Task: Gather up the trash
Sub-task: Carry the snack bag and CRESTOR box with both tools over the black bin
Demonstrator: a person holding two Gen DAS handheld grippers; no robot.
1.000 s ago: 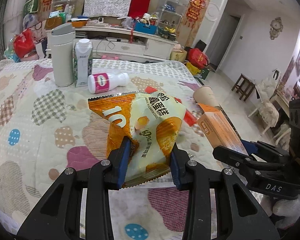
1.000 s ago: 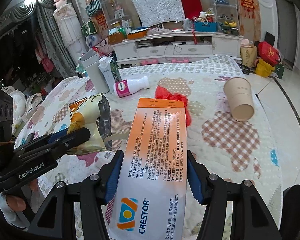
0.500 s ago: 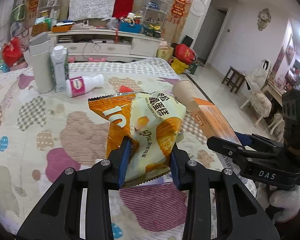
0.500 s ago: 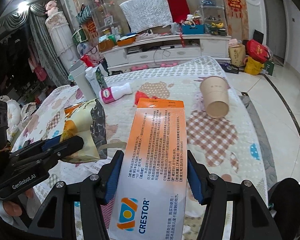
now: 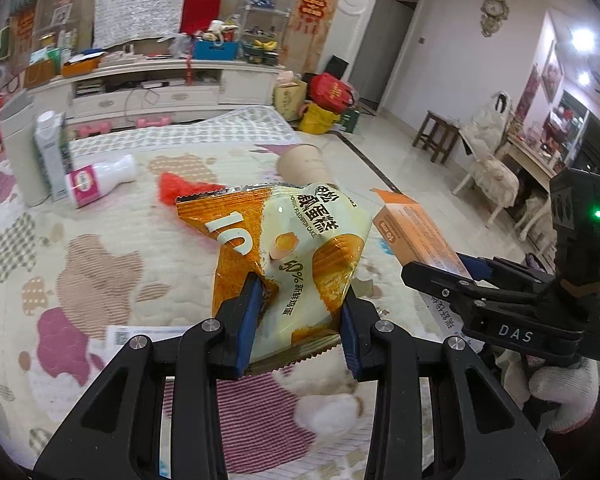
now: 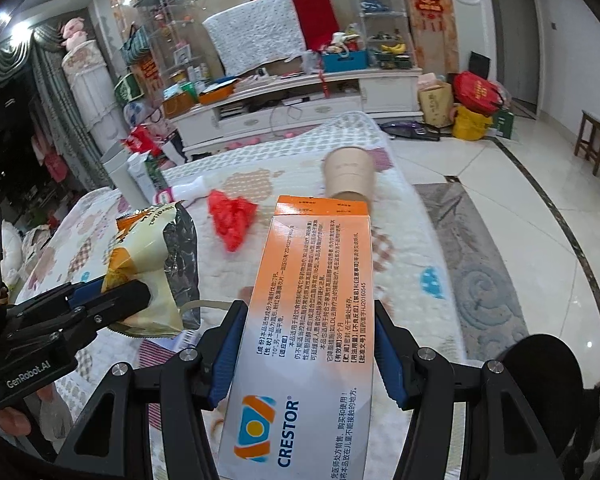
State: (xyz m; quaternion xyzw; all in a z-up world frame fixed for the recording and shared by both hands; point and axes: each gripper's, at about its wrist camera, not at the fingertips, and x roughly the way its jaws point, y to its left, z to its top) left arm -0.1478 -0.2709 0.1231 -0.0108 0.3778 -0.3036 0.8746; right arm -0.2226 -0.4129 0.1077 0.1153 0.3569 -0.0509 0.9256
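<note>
My left gripper (image 5: 300,324) is shut on an orange and cream snack bag (image 5: 288,248), held above the quilted table; the bag also shows in the right wrist view (image 6: 148,256). My right gripper (image 6: 306,344) is shut on an orange and white CRESTOR box (image 6: 308,320), which appears at the right of the left wrist view (image 5: 416,236). On the table lie a red crumpled wrapper (image 6: 232,216), a paper cup (image 6: 350,174) on its side and a white bottle with a pink label (image 5: 100,180).
A tall grey flask (image 5: 18,156) and a milk carton (image 5: 52,152) stand at the table's far left. A printed slip of paper (image 5: 140,334) lies under the left gripper. The table's right edge drops to tiled floor with a rug (image 6: 480,264).
Both grippers have pulled back and swung right with their items held; the table objects look farther away and more floor shows at the right.
</note>
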